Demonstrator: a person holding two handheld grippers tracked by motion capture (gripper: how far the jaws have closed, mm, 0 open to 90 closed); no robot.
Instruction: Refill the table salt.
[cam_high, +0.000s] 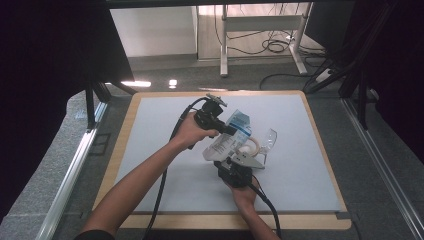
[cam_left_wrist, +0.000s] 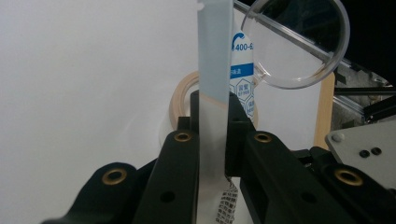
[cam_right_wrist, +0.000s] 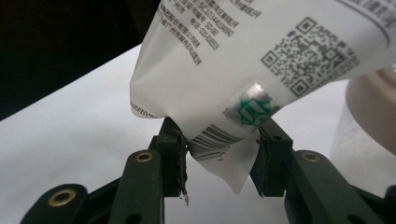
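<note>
A white printed pouch (cam_high: 234, 131) with a blue top hangs tilted above the mat. My left gripper (cam_high: 229, 129) is shut on the pouch's upper edge (cam_left_wrist: 215, 56), which runs up between its jaws; the left gripper (cam_left_wrist: 212, 114) pinches the film flat. My right gripper (cam_high: 228, 157) comes up from below, and the right gripper (cam_right_wrist: 219, 144) has its pads pressing both sides of the pouch's bottom corner (cam_right_wrist: 224, 60) by the barcode. Just behind stands a clear cup (cam_high: 248, 146) with a beige rim (cam_left_wrist: 181, 93). Its round clear lid (cam_left_wrist: 296, 44) sticks up beside it.
A white mat (cam_high: 300, 175) covers the wood-edged table (cam_high: 320, 145), with bare room on every side of the hands. Cables trail from both grippers toward the near edge. A desk frame (cam_high: 260, 30) and floor cables lie beyond the table.
</note>
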